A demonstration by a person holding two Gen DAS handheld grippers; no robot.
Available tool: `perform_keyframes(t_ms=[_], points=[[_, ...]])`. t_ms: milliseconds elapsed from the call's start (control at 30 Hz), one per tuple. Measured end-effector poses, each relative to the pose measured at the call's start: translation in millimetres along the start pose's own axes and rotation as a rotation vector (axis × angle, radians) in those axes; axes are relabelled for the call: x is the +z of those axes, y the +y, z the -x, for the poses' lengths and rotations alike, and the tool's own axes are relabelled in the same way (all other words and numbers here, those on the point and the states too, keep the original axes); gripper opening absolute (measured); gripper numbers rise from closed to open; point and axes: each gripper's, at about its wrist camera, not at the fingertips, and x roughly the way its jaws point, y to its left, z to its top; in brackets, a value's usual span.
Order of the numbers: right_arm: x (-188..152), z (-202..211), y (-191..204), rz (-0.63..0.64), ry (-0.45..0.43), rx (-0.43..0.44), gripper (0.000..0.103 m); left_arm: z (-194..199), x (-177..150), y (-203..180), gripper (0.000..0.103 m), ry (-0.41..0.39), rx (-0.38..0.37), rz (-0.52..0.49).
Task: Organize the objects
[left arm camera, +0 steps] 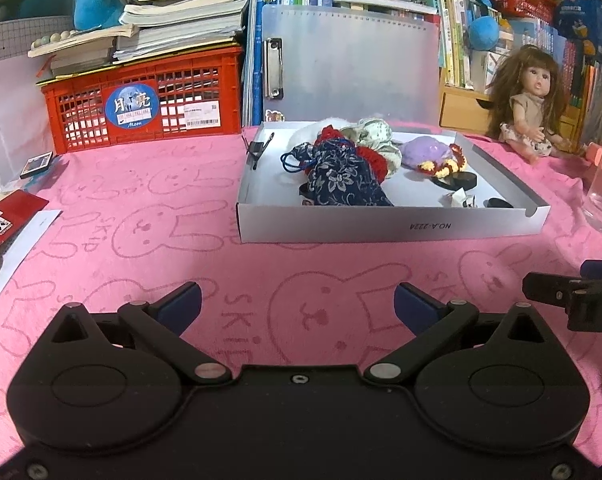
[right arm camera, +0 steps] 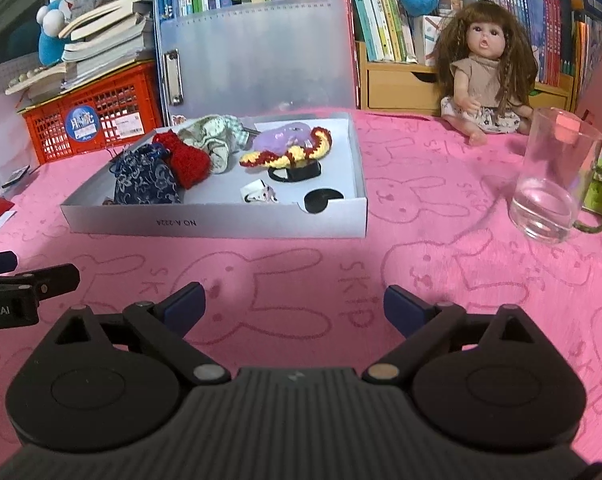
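Observation:
A shallow white box (left arm camera: 385,226) (right arm camera: 221,224) sits on the pink rabbit-print cloth. In it lie a navy floral pouch (left arm camera: 341,176) (right arm camera: 145,182), a red knitted piece (right arm camera: 185,158), a pale green cloth (right arm camera: 213,136), a purple toy (left arm camera: 427,152) (right arm camera: 281,138), a yellow-and-red crocheted snake (right arm camera: 293,152) and black round pieces (right arm camera: 321,200). My left gripper (left arm camera: 299,304) is open and empty, above the cloth in front of the box. My right gripper (right arm camera: 293,304) is open and empty, beside it to the right.
A doll (left arm camera: 531,100) (right arm camera: 485,68) sits at the back right. A glass mug (right arm camera: 553,184) stands right of the box. A red crate (left arm camera: 141,104) with stacked books, a clipboard (left arm camera: 349,64) and bookshelves stand behind. Papers and a red card (left arm camera: 5,220) lie at left.

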Motion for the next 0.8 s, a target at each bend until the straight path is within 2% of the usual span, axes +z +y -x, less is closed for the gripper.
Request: perform_keyframes(t_ms=[800], points=[[-1, -14, 16, 0.052, 0.019, -0.051, 0.103, -16, -3, -3, 0.103, 0.061, 0.021, 0.009]])
